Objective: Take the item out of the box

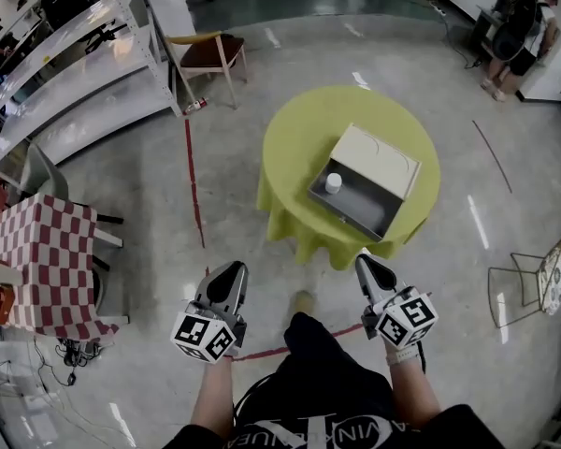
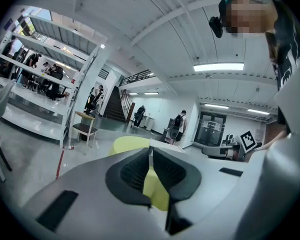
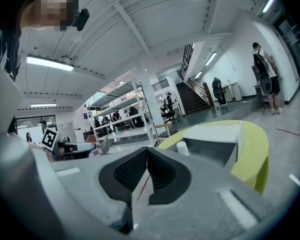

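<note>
An open grey box [image 1: 359,206] with its pale lid [image 1: 374,161] folded back sits on a round table under a yellow-green cloth [image 1: 299,148]. A small white cylinder [image 1: 334,183] stands in the box's near-left corner. Both grippers hang low in front of the person, well short of the table and apart from the box. My left gripper [image 1: 232,269] is shut with nothing in it, and my right gripper [image 1: 363,258] is shut and empty too. In the right gripper view the box [image 3: 217,143] and the cylinder [image 3: 182,148] lie ahead of the shut jaws [image 3: 147,151]. The left gripper view shows shut jaws [image 2: 150,151] before the yellow table [image 2: 127,145].
A wooden chair [image 1: 210,52] and white shelving [image 1: 70,73] stand at the back left. A red-checked table [image 1: 42,265] is at the left, a wire chair [image 1: 533,279] at the right. Red tape [image 1: 194,185] runs across the floor. A person [image 1: 519,31] stands far right.
</note>
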`<act>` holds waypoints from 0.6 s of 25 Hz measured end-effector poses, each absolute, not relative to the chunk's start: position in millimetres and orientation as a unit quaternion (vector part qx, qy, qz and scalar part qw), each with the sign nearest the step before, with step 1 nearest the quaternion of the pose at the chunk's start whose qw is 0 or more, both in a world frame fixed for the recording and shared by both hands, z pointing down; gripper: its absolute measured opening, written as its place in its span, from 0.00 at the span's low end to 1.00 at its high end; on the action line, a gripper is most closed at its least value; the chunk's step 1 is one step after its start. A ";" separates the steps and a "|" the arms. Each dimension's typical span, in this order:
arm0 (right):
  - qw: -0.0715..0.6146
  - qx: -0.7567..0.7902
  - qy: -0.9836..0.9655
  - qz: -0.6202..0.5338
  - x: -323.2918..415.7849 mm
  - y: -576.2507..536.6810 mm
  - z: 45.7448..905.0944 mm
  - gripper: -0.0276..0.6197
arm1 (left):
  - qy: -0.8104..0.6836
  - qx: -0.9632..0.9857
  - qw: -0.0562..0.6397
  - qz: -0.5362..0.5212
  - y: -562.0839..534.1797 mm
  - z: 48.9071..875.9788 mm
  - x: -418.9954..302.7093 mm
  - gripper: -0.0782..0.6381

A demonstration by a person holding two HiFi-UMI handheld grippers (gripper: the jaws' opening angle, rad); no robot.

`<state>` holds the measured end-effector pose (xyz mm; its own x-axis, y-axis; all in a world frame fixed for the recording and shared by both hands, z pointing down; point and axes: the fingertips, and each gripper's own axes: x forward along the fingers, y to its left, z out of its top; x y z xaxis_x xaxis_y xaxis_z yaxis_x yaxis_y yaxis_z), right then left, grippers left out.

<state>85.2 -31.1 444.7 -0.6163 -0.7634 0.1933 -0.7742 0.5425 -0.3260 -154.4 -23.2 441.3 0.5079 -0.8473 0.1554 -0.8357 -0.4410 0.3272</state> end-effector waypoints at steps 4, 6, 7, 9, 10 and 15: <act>0.015 0.446 -0.871 0.204 90.1 -59.4 454.3 0.05 | -0.494 0.851 0.179 -0.017 -59.0 436.2 -155.0 0.15; 0.023 0.447 -0.871 0.202 90.7 -70.7 457.2 0.05 | -0.490 0.852 0.182 -0.014 -75.3 436.8 -151.6 0.15; 0.029 0.446 -0.872 0.200 90.8 -76.7 458.7 0.05 | -0.486 0.854 0.184 -0.010 -83.2 437.8 -148.2 0.15; 0.042 0.443 -0.873 0.198 91.4 -88.3 462.0 0.05 | -0.478 0.858 0.188 -0.003 -97.7 440.1 -139.9 0.15; 0.046 0.441 -0.874 0.199 92.1 -93.1 463.6 0.05 | -0.475 0.860 0.189 0.000 -103.9 440.7 -135.7 0.15; 0.045 0.431 -0.874 0.219 91.3 -119.4 472.1 0.05 | -0.466 0.865 0.188 0.013 -135.1 439.1 -124.1 0.15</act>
